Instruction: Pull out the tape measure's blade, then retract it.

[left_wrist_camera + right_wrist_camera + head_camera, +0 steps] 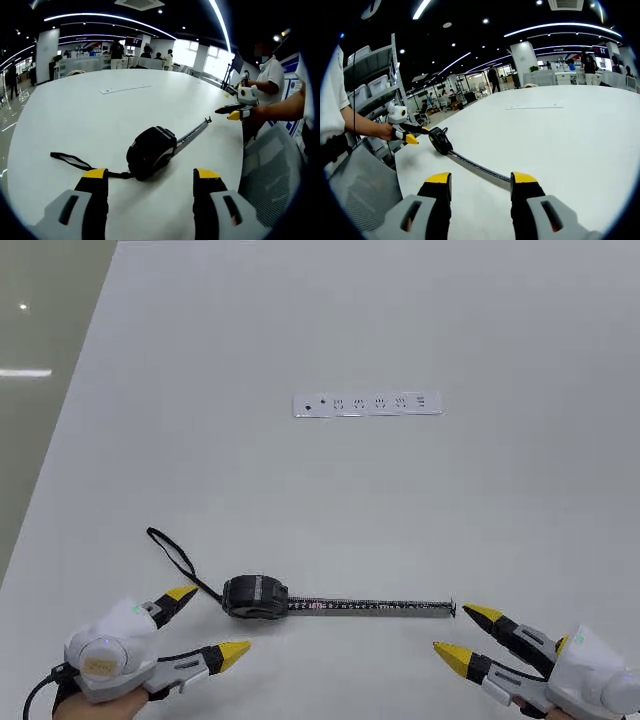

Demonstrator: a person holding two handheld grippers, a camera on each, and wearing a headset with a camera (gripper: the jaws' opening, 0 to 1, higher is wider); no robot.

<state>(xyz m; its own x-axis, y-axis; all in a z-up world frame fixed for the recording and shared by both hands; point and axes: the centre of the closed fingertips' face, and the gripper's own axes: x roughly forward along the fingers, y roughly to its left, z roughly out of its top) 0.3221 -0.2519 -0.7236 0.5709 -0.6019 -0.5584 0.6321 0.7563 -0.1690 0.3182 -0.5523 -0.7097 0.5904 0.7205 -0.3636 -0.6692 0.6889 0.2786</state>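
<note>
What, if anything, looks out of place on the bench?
Nothing stands out. The tape measure lies on the table, blade out straight and flat; the left hand-held gripper and right hand-held gripper are open, holding nothing.

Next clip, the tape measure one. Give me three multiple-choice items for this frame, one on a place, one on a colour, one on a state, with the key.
1. Where does the power strip lie relative to the tape measure?
A. Farther up the table, well apart from it.
B. Under the blade.
C. Against the case.

2. What colour is the tape measure's case?
A. Red.
B. White.
C. Black.

3. What state is the blade in?
A. Fully retracted.
B. Drawn out, flat on the table.
C. Lifted upright by a gripper.

Key:
1 A, the power strip sits far beyond the case in the head view.
2 C, the case looks black in all three views.
3 B, the blade runs along the table from the case toward the right gripper, whose jaws stand open. The left gripper is open too, near the case.
</note>
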